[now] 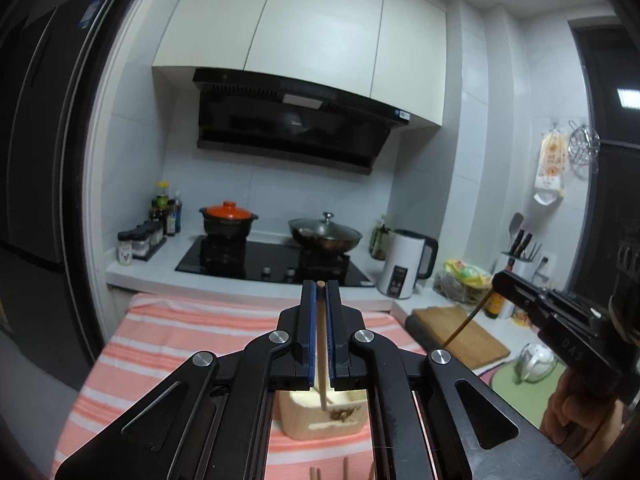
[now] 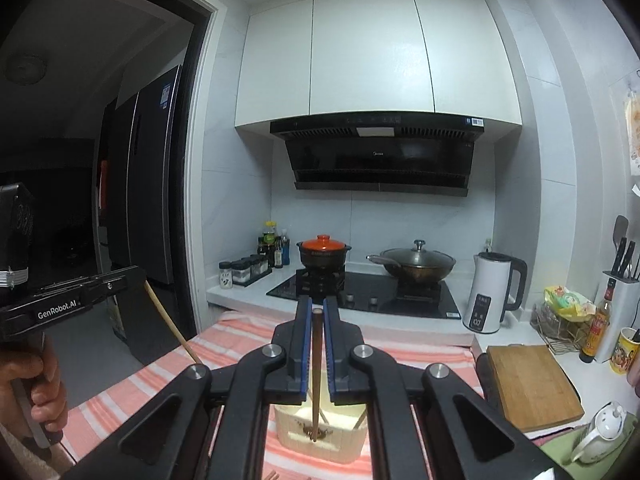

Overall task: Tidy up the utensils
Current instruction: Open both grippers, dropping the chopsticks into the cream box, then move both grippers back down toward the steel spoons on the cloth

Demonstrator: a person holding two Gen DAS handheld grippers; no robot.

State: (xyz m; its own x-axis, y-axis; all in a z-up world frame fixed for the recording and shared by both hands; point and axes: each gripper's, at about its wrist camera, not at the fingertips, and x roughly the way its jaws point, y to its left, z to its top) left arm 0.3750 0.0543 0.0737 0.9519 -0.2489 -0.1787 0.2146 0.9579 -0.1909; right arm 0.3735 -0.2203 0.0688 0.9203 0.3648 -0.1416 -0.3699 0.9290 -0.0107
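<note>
Both pairs of jaws are pinched narrow, and each one holds a single stick. The left gripper [image 1: 320, 292] squeezes a pale wooden chopstick [image 1: 321, 344] between its blue pads. The right gripper [image 2: 316, 316] squeezes a dark brown chopstick [image 2: 316, 364] the same way.

Each stick runs along the fingers and points down past the jaws. The pale one points at the cream box-shaped utensil holder [image 1: 320, 416] that stands on the pink and white striped cloth [image 1: 180, 340]. The tip of the pale stick seems to sit just above the holder's open top, or a little way in (the fingers hide part of it, so I cannot tell). In the right view the dark stick's tip looks like it is at the front wall of the same holder, near a small brown picture on it.

Both hands look about as near to the holder as each other, one on each side. I think the next move is to push each stick straight down along its own length, then let go. A few more wooden sticks [image 1: 348, 468] poke up at the bottom, still waiting
</note>
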